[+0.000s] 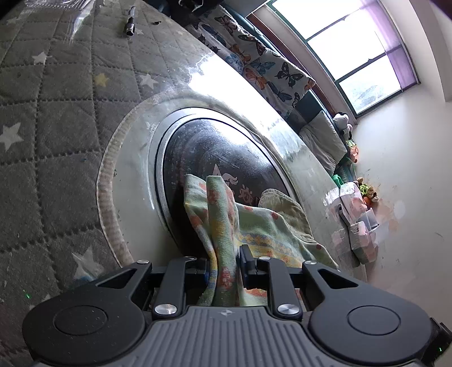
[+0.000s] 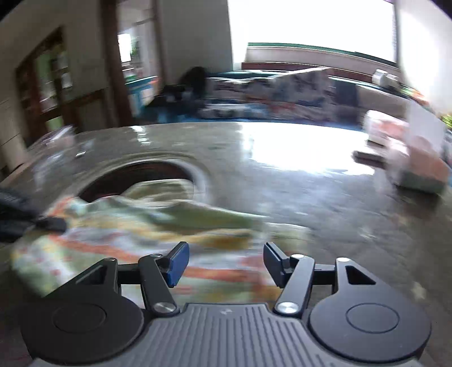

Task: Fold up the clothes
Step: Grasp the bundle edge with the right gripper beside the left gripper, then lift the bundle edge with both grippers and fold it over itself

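A pale green garment (image 1: 226, 223) with orange and yellow print lies on the glossy table (image 1: 132, 180), partly over the dark round inset (image 1: 214, 146). My left gripper (image 1: 224, 269) is shut on a bunched fold of the garment, which stands up between the fingers. In the blurred right wrist view the same garment (image 2: 135, 225) lies spread in front of my right gripper (image 2: 224, 264), which is open and empty just above the cloth. The left gripper's dark tip (image 2: 48, 223) shows at the far left on the cloth.
A grey quilted star-print mat (image 1: 48, 118) covers the table's left side, with a small dark tool (image 1: 130, 21) on it. Clear plastic boxes (image 1: 356, 220) sit at the table's right edge. A butterfly-print cushion (image 1: 254, 62) and a window (image 1: 350, 45) lie beyond.
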Motion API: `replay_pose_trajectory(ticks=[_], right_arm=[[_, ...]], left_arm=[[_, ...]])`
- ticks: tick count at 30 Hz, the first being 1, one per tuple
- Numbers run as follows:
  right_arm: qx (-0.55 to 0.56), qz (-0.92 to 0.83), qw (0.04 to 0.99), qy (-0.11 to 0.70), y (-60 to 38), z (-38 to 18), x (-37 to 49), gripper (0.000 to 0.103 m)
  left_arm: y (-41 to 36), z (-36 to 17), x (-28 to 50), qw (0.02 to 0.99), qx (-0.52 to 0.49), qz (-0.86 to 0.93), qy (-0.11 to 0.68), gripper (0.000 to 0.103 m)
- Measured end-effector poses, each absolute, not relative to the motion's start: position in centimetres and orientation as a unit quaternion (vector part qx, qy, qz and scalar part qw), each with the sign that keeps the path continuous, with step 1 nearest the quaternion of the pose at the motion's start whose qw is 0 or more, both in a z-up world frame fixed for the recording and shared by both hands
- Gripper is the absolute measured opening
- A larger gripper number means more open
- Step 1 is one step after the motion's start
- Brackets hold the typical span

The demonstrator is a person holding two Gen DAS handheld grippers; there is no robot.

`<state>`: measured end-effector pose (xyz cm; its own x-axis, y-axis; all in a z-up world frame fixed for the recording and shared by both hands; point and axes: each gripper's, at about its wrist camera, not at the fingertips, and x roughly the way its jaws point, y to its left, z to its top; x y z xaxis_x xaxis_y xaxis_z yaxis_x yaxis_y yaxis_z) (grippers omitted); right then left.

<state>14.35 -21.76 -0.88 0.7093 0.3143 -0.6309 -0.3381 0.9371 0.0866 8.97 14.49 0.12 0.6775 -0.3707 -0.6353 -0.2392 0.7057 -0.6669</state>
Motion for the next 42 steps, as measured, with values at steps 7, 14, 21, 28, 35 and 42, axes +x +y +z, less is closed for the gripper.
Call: replay_pose_trajectory(ticks=[7, 14, 21, 28, 35, 42], right_arm=[[0.023, 0.133, 0.927, 0.349, -24.9, -2.6, 15.8, 0.067], [0.033, 0.164, 0.923, 0.346, -23.7, -2.4, 15.3, 0.025], [0.056, 0.159, 0.930, 0.328, -24.5, -1.4, 14.2, 0.010], [0.052, 0.147, 0.942, 0.296, -25.8, 0.8, 12.4, 0.009], [0.046, 0.102, 0.955, 0.276, -30.0, 3.1, 10.9, 0.009], [0.047, 0.051, 0.962, 0.266, -35.3, 4.7, 9.9, 0.009]], left_arm=[[13.7, 0.4, 9.3, 0.842, -0.359, -0.035, 0.400, 0.020], [12.9, 0.8, 9.7, 0.853, -0.333, -0.027, 0.402, 0.020], [12.1, 2.3, 9.6, 0.867, -0.304, -0.033, 0.393, 0.013], [9.0, 4.9, 10.5, 0.885, -0.264, -0.067, 0.378, 0.010], [3.5, 6.3, 12.6, 0.888, -0.232, -0.111, 0.382, 0.010], [-2.8, 6.7, 14.9, 0.884, -0.200, -0.150, 0.395, 0.010]])
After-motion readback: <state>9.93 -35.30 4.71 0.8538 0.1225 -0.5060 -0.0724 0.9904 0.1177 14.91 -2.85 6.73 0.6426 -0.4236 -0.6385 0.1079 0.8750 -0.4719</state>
